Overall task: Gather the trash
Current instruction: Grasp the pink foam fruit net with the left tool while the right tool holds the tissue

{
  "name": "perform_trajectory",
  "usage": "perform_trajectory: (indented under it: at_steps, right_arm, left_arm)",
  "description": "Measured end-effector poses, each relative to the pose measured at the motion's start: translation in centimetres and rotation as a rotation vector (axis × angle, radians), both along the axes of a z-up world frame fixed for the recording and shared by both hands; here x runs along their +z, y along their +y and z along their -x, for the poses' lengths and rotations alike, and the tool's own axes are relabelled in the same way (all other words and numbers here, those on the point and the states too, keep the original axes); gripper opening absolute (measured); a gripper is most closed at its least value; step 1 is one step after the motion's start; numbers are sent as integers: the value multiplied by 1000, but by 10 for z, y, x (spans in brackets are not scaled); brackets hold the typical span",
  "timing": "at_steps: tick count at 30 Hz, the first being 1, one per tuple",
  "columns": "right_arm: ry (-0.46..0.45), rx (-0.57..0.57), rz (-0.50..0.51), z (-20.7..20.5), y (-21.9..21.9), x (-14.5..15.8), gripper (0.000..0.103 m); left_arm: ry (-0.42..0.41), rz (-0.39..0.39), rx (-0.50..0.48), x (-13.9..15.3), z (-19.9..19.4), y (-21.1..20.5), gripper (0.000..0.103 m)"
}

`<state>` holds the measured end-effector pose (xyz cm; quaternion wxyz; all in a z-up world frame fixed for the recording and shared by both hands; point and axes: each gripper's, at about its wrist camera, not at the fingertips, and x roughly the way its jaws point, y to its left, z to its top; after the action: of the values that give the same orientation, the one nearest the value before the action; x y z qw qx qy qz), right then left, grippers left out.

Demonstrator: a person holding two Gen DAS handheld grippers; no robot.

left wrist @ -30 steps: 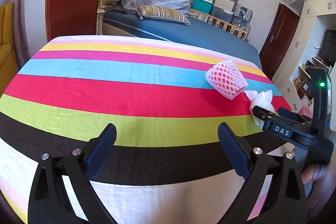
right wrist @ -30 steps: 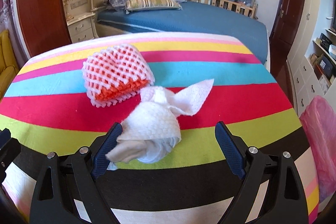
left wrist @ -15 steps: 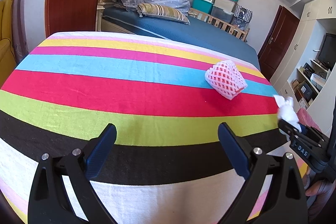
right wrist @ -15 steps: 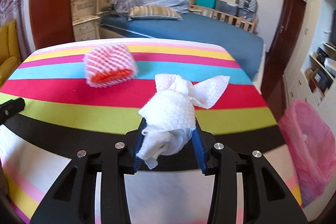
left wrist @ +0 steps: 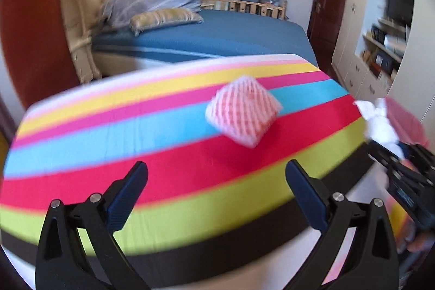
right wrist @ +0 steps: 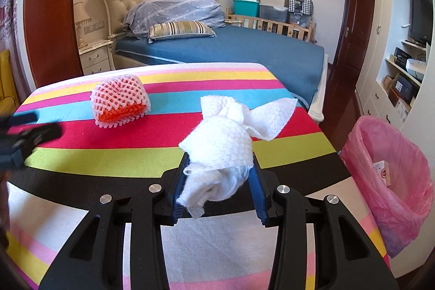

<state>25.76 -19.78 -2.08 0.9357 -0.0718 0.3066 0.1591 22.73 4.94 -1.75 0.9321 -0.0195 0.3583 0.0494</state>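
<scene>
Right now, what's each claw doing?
Left claw: open, holding nothing.
Right claw: shut on the white tissue wad.

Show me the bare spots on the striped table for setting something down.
The table is mostly bare: everything near of the foam net and its whole left side. Only the net lies on it. The right tongs hold the tissue wad at the right edge, beside the bin.

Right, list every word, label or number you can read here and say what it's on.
Nothing here reads clearly.
Label inside the pink bin bag: red round mark and small print, too small to read.
Plate on the right claw: blurred, unreadable.
Boxes on the shelves: print too small.
Wall panel beside the headboard: marks too small.
</scene>
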Motion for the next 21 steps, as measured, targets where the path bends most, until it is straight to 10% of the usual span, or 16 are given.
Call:
perform_trajectory:
  at_steps: [7,15,21]
  right_arm:
    - [6,-4,-37,-1,-7,1,40]
    - [18,-2,-88,-4,-15,3,40]
    - [12,4,-102,-3,-16,4,40]
  left_arm:
    - [22,25,-48,1,-58,-10,98]
    - [82,197,161,-10,-93,1,97]
    - [87,244,134,-24,-106,1,53]
